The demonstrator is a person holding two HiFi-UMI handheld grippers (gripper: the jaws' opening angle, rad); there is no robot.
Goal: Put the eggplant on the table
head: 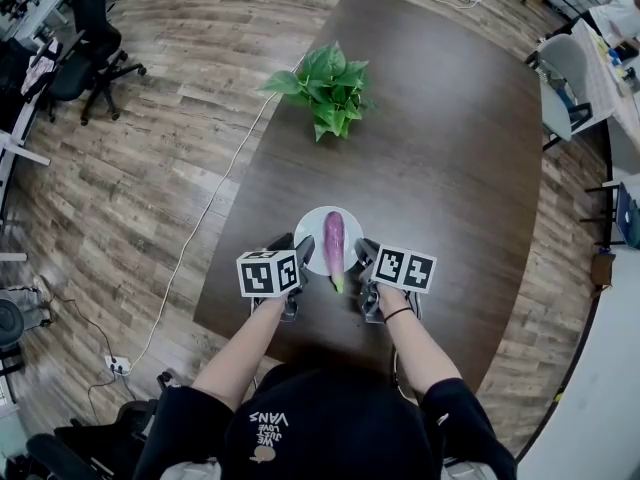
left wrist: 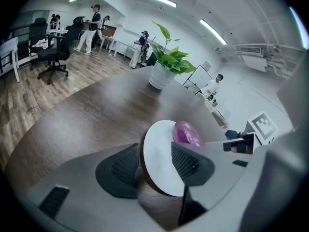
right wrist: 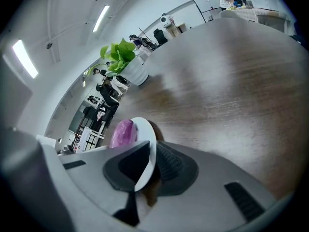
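Head view — one eggplant; left hand-held gripper agape, right tight on one plate.

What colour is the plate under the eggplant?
The plate is white; the head view shows it best.

Eggplant on plate, plant behind

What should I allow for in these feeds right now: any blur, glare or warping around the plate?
Head view: sharp and evenly lit, but the fisheye bows the table edges. Left gripper view: dark corners, ceiling lights blown out, near rim of the plate soft, eggplant fairly clear. Right gripper view: horizon tilted, heavy warping, plate rim soft up close, plant sharper.
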